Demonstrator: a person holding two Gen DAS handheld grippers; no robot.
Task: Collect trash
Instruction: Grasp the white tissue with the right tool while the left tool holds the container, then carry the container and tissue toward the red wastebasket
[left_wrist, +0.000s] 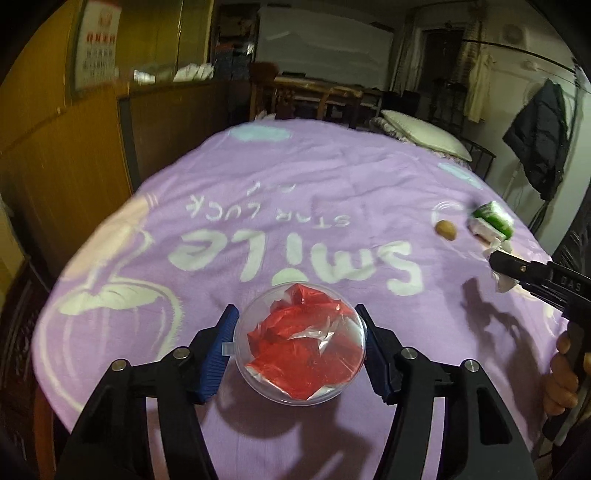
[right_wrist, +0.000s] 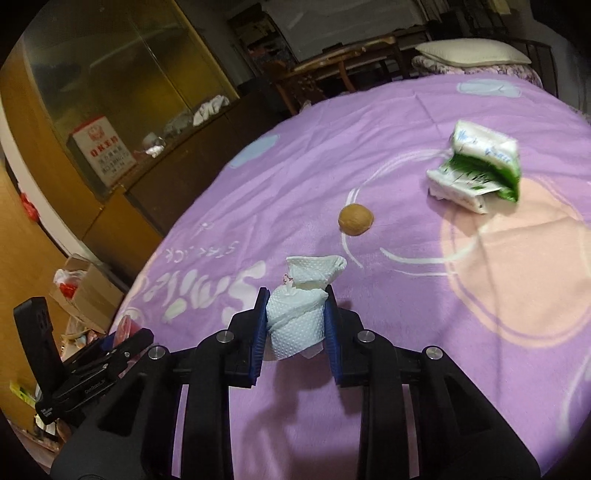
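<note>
My left gripper (left_wrist: 297, 317) is shut on a clear round plastic container (left_wrist: 301, 391) that holds crumpled red and clear plastic wrap (left_wrist: 303, 350); it stands over the purple blanket (left_wrist: 258, 177). My right gripper (right_wrist: 295, 295) is shut on a crumpled white paper tissue (right_wrist: 297, 317) and holds it above the blanket (right_wrist: 406, 369). In the left wrist view the right gripper (left_wrist: 498, 264) shows at the right edge with the tissue (left_wrist: 504, 282). A brown walnut (right_wrist: 355, 219) and a green and white tissue pack (right_wrist: 476, 170) lie on the blanket farther off.
The walnut (left_wrist: 446, 229) and the pack (left_wrist: 491, 219) lie at the blanket's right side. A pillow (left_wrist: 424, 134) lies at the far end. Wooden cabinets (left_wrist: 55, 147) stand to the left. A cardboard box (right_wrist: 88, 288) with bags sits on the floor.
</note>
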